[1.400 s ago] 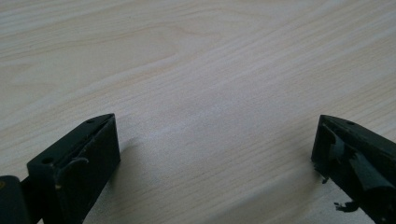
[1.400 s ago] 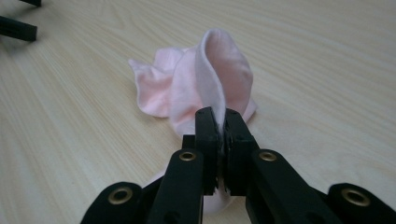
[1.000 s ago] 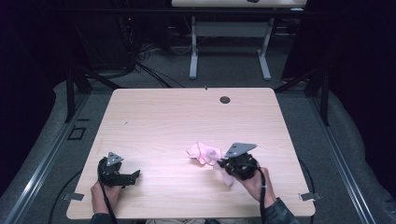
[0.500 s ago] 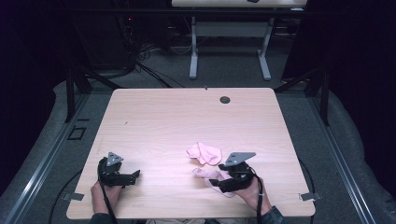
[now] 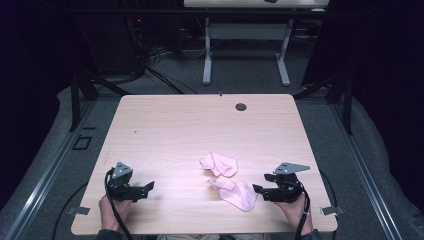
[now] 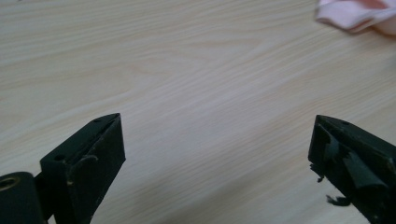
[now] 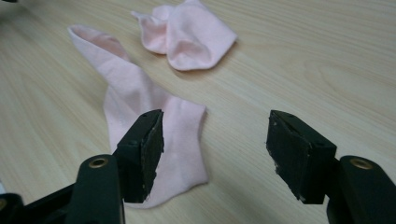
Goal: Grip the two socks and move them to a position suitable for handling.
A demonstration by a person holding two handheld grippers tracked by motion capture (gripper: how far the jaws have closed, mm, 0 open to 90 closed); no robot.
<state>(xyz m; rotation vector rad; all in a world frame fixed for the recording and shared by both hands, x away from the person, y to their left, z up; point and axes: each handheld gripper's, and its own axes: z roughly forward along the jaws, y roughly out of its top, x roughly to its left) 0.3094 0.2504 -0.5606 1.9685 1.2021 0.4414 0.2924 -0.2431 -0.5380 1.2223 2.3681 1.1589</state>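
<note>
Two pink socks lie on the wooden table (image 5: 170, 130). One is crumpled (image 5: 219, 164) (image 7: 191, 35). The other lies flat and stretched out (image 5: 239, 194) (image 7: 140, 107), nearer the front edge. My right gripper (image 5: 261, 184) (image 7: 215, 135) is just right of the flat sock and open. Its jaws have just opened from shut and then drawn in a little, with bare wood between them; one jaw hangs over the sock's edge. My left gripper (image 5: 150, 186) (image 6: 217, 144) stands wide open over bare wood at the front left. A pink sock (image 6: 355, 14) shows far off in its view.
A dark round hole (image 5: 241, 106) sits near the table's far edge. Metal brackets stick out at the front corners (image 5: 331, 210). Beyond the table stand another table's legs (image 5: 207, 55) and loose cables on the floor.
The right gripper let go of the sock it held, opened, and drew back to the right and toward the front edge. That sock now lies flat. The left gripper barely shifted.
</note>
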